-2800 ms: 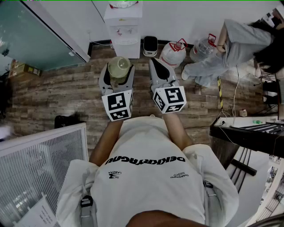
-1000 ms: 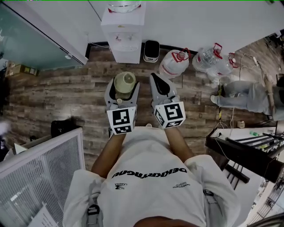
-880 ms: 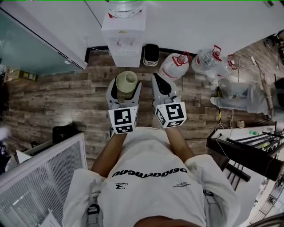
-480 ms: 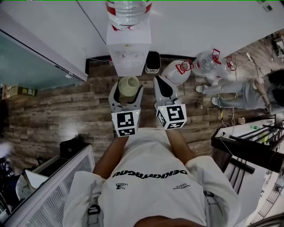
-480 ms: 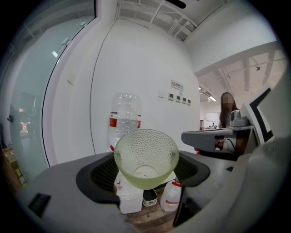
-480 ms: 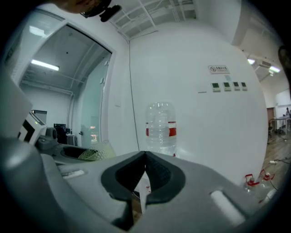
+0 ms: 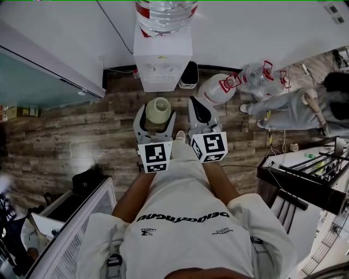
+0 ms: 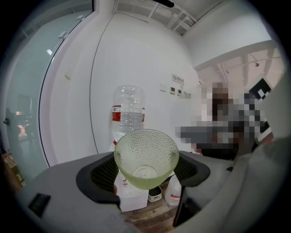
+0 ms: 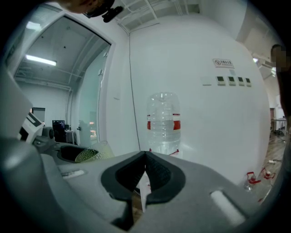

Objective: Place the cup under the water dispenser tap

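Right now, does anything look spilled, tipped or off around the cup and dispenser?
Nothing stands out. The cup sits upright and looks empty in the left gripper, and the dispenser stands straight with its bottle seated on top.

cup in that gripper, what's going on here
A person holds a gripper in each hand. The left gripper has a pale green cup clamped between its jaws. The right gripper is empty, its jaws shut. Both point toward a white water dispenser against the wall ahead; the cup is not yet under its tap.
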Demonstrator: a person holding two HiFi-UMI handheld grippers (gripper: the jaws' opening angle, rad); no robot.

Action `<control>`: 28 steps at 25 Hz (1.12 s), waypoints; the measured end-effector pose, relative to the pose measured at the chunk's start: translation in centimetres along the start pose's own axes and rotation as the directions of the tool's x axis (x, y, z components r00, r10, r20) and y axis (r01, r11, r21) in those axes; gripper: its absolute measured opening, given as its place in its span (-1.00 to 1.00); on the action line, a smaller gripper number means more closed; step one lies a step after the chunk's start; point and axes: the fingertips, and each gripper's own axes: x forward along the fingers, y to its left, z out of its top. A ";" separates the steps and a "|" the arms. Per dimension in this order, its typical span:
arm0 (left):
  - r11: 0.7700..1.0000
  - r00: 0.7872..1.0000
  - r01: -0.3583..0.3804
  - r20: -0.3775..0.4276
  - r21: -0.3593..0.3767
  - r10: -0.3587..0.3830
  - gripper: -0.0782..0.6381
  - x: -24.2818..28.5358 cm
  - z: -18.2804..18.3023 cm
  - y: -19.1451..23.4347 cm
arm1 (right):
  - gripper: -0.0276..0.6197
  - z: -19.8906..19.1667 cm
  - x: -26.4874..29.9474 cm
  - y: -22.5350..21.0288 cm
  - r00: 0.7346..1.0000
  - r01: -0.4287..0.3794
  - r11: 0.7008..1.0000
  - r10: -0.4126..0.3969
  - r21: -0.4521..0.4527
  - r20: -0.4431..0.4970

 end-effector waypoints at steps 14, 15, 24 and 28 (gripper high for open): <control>0.999 0.994 -0.048 -0.094 -0.018 0.046 0.24 8.6 -4.2 2.2 | -0.91 -6.0 6.8 -5.2 0.998 -0.013 0.999 0.016 0.051 -0.066; 0.999 0.994 -0.049 -0.102 -0.018 0.047 0.24 9.4 -4.8 2.2 | -0.91 -6.7 7.2 -5.6 0.997 -0.014 0.999 0.018 0.051 -0.070; 0.999 0.988 -0.035 -0.148 0.005 0.035 0.24 16.0 -11.2 1.9 | -0.91 -13.6 10.3 -9.3 0.994 -0.001 0.997 0.009 0.075 -0.108; 0.999 0.986 -0.024 -0.163 0.027 0.028 0.24 18.8 -14.4 1.4 | -0.91 -16.8 11.2 -11.0 0.993 0.004 0.995 0.008 0.101 -0.117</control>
